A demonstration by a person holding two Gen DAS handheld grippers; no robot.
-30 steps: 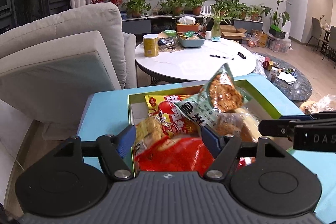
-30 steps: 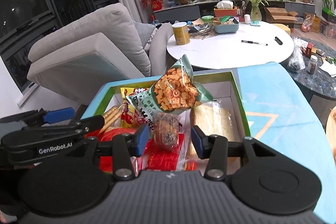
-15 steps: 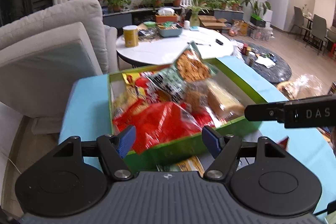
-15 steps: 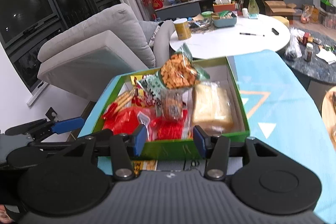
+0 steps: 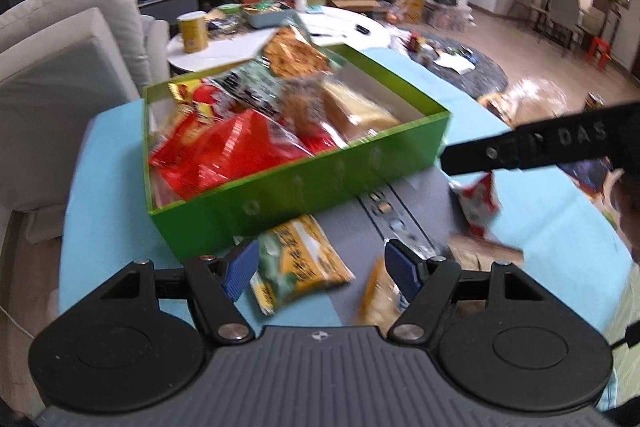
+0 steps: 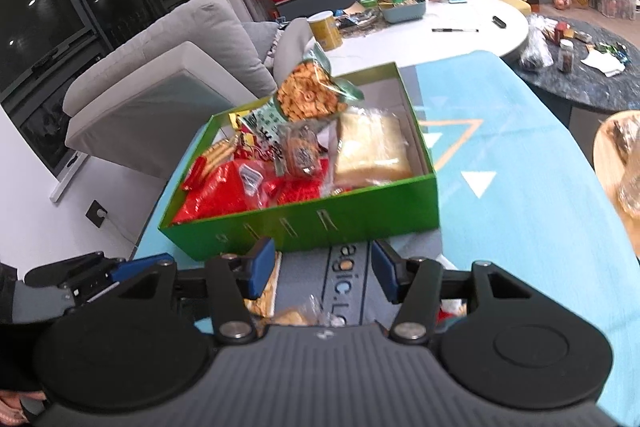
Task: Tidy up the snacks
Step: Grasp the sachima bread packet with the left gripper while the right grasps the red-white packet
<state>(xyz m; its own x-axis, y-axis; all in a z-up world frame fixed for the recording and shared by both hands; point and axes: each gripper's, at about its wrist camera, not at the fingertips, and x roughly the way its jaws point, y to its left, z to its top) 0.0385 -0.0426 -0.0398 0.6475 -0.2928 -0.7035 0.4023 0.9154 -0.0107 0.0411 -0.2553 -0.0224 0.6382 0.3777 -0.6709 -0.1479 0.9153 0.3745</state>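
"DAS" marks the right gripper [image 5: 560,151]; "agic.L" the grey mat [image 6: 344,287].

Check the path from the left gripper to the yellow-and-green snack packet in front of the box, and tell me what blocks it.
Nothing visible does. The left gripper stands open with the yellow-and-green snack packet lying loose on the mat directly ahead, between its fingers. The green box sits beyond it.

I see a table [image 6: 520,131] under a light-blue cover, on it a green box [image 5: 320,183] of snacks, and just in front of that box a yellow-green packet [image 5: 298,263], with 1 red-and-white packet [image 5: 478,203] to the box's right.
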